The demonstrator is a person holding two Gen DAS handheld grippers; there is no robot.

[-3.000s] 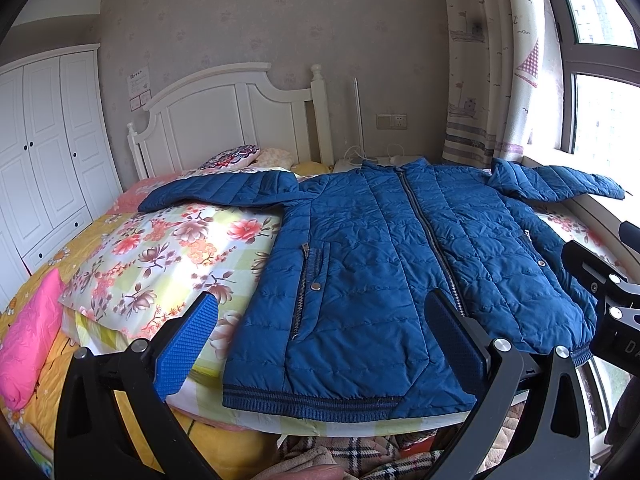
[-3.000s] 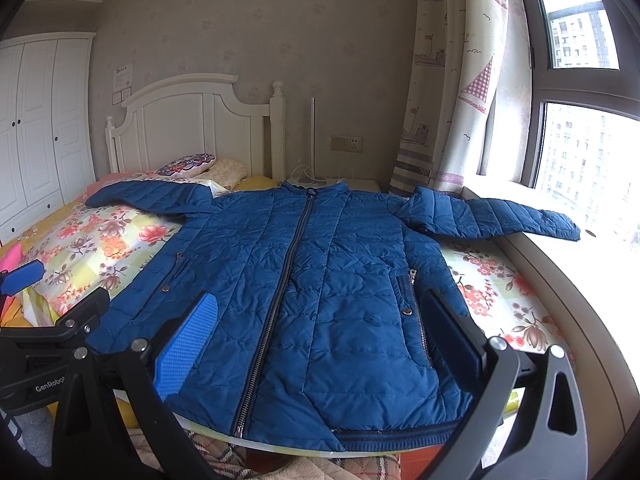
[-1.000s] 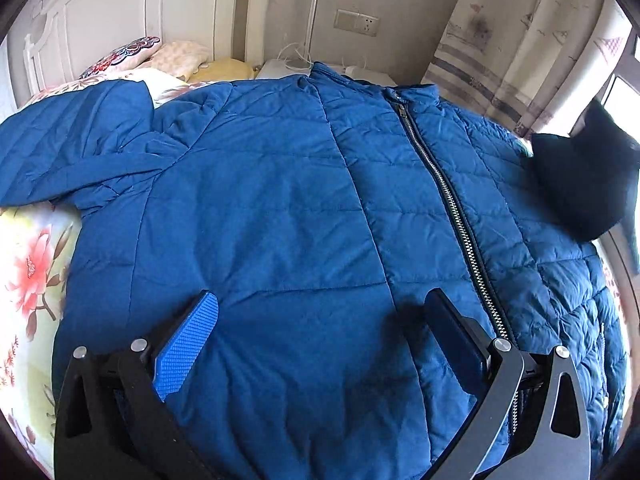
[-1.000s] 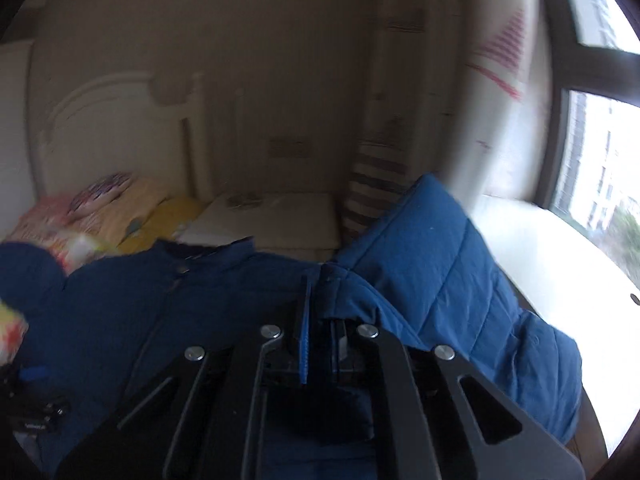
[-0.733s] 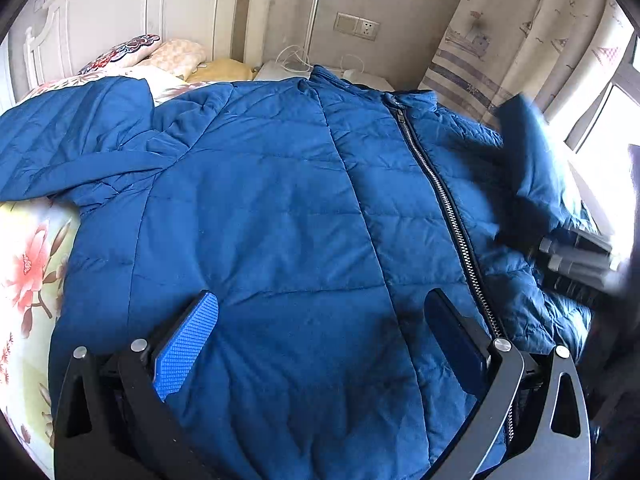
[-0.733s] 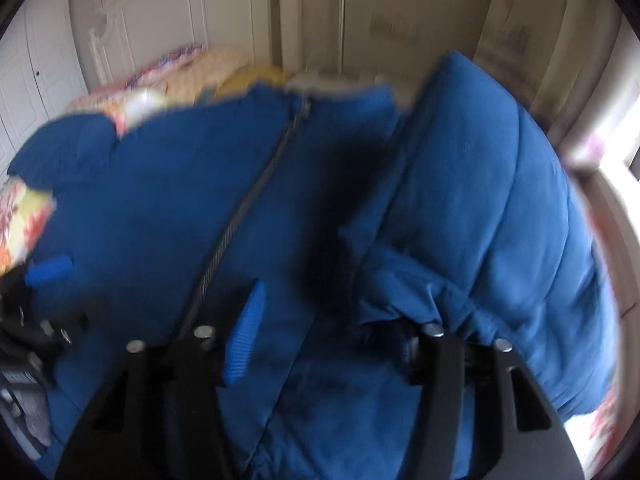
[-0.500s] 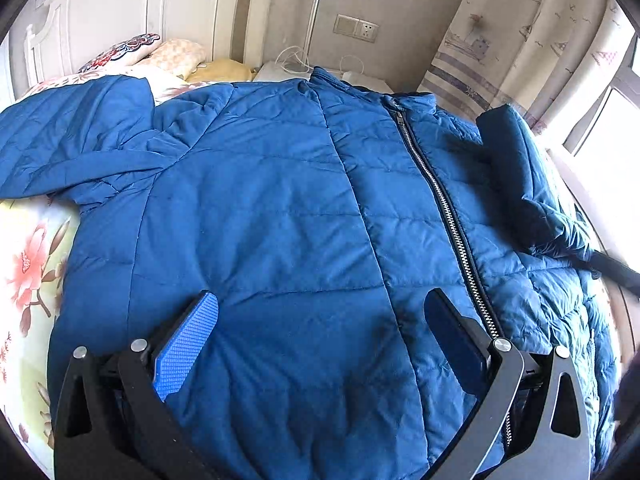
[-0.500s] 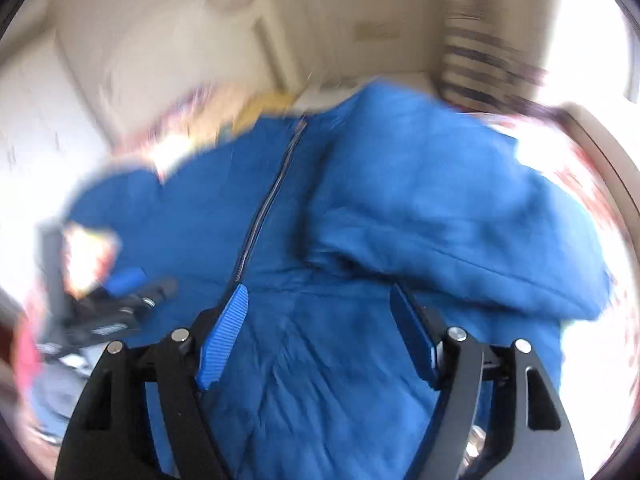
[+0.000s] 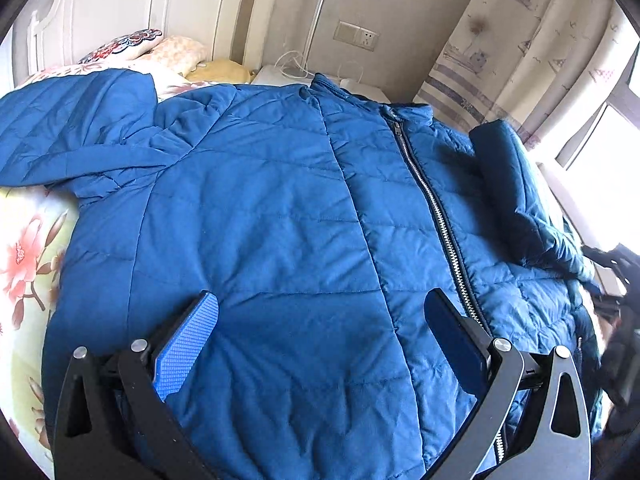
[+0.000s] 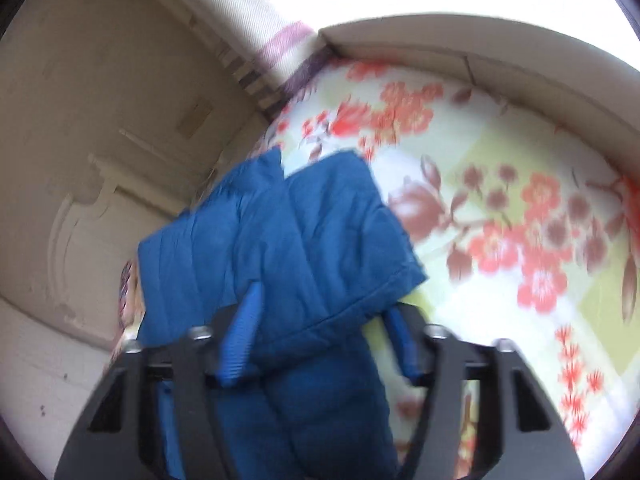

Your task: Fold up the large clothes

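Observation:
A large blue puffer jacket [image 9: 260, 220] lies face up on the bed, zipper [image 9: 432, 200] closed. Its right sleeve [image 9: 508, 176] lies folded in over the front, while the left sleeve [image 9: 72, 120] stretches out to the left. My left gripper [image 9: 320, 300] hovers open over the jacket's lower front with nothing between its pads. In the right wrist view, which is rolled and blurred, my right gripper [image 10: 322, 312] is at the edge of the jacket [image 10: 280, 232]. Its jaws are closing with a fold of blue fabric between them, still some way apart. The right gripper [image 9: 616, 280] shows as a dark blur in the left wrist view.
The floral bedsheet [image 10: 500, 220] lies bare beside the jacket's right edge, bounded by a pale window ledge [image 10: 480, 48]. The white headboard [image 9: 120, 8], pillows [image 9: 132, 40] and a nightstand [image 9: 280, 74] are at the far end. A curtain [image 9: 520, 40] hangs at the right.
The right gripper let go of the right sleeve, which now lies over the jacket's front. It then rolled, swung down to the jacket's right edge and narrowed its jaws. The left gripper stayed put.

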